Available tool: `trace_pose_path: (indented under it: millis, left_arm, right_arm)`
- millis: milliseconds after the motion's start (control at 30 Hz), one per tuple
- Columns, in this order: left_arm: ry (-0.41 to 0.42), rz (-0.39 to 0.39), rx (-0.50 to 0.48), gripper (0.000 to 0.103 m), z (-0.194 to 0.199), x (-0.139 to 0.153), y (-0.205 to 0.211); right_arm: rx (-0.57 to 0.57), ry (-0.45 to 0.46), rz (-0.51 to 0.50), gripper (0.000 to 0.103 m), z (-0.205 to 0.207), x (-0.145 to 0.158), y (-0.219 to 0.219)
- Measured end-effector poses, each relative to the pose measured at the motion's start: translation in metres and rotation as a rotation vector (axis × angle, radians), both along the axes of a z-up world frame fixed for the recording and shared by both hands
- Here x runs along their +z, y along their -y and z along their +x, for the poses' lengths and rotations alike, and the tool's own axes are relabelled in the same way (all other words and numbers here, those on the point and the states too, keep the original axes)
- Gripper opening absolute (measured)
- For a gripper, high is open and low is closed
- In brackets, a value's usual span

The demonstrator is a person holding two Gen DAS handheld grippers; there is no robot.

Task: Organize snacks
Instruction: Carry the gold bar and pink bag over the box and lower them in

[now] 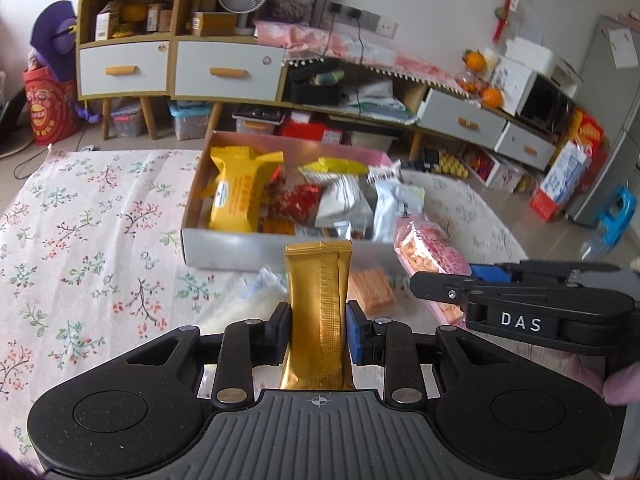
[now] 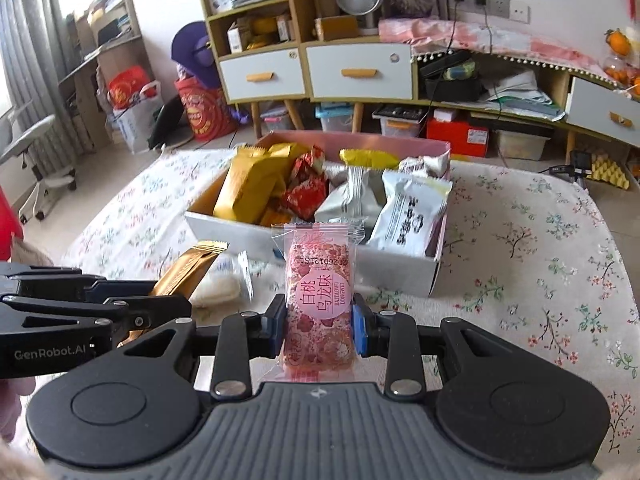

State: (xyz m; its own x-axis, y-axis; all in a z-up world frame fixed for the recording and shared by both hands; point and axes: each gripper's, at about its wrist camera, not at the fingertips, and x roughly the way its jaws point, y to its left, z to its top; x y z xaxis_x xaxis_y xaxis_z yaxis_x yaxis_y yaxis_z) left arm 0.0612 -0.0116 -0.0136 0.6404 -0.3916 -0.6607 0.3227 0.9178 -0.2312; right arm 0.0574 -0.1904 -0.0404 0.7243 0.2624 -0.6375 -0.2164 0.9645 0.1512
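Observation:
My left gripper (image 1: 318, 334) is shut on a gold foil snack stick (image 1: 320, 304), held upright just short of the white snack box (image 1: 224, 246). My right gripper (image 2: 319, 330) is shut on a pink clear-wrapped rice bar (image 2: 319, 300), also in front of the box (image 2: 236, 236). The box holds yellow (image 1: 236, 196), red (image 1: 298, 202) and white (image 2: 408, 216) packets. The pink bar (image 1: 428, 256) shows in the left wrist view at right, the gold stick (image 2: 184, 276) in the right wrist view at left. A white packet (image 2: 218, 292) and an orange wafer (image 1: 372, 288) lie on the cloth.
The table carries a floral cloth (image 1: 88, 240). The right gripper's body (image 1: 520, 312) sits close to the right of the left one. Behind the table stand cabinets with drawers (image 1: 226, 70), storage bins on the floor and a blue stool (image 1: 618, 212).

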Motion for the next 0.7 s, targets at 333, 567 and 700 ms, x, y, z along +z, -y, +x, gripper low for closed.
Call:
trace_pose_path:
  millis: [333, 567, 700]
  left_arm:
    - [-0.009, -0.064, 0.010, 0.026, 0.031, -0.001, 0.003]
    - [-0.026, -0.080, 0.009, 0.026, 0.066, -0.004, 0.001]
    - [-0.035, -0.072, 0.011, 0.026, 0.086, -0.009, 0.003]
  right_arm:
    - [-0.068, 0.029, 0.122, 0.030, 0.022, 0.003, 0.009]
    - [-0.147, 0.035, 0.186, 0.030, 0.047, 0.004, 0.022]
    - [-0.157, 0.032, 0.208, 0.030, 0.059, 0.000, 0.024]
